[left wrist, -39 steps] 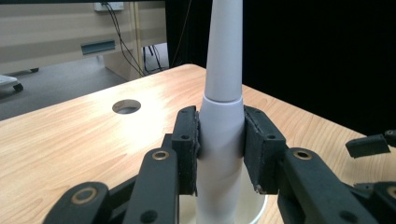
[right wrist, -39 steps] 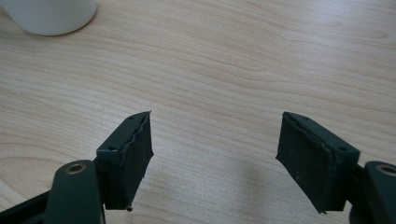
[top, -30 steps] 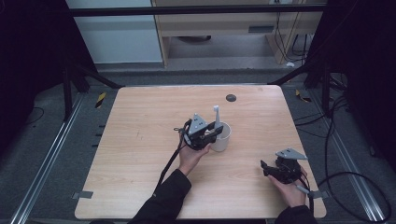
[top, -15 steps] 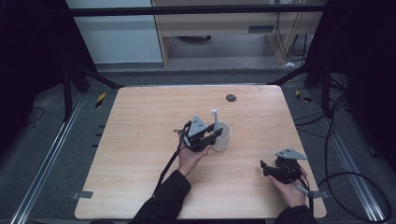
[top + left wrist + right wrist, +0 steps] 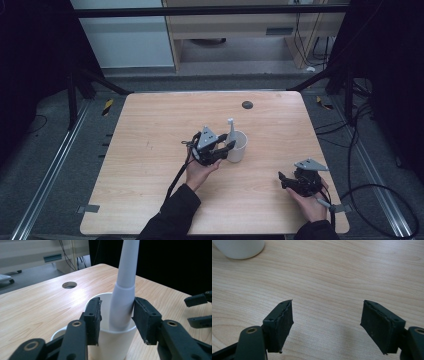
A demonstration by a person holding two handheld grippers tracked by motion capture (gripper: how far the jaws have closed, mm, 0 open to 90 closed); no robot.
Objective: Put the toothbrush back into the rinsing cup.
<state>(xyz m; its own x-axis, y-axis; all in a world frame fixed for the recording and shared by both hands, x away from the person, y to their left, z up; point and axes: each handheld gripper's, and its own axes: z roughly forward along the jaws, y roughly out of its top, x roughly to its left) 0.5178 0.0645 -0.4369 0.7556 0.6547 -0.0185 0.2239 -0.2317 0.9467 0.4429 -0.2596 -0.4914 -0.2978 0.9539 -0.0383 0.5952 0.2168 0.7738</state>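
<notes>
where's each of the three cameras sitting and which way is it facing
High view: above the person's side, facing forward and down on the table; forearms, hands, left gripper and right gripper show.
Left gripper view: rides the left gripper, facing the white cup and the white stick in it.
Right gripper view: rides the right gripper, facing down on bare wood.
All share the cup.

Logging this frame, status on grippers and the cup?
Left gripper open around white stick standing in cup. Right gripper open, empty, over bare table. Nothing obstructing.
</notes>
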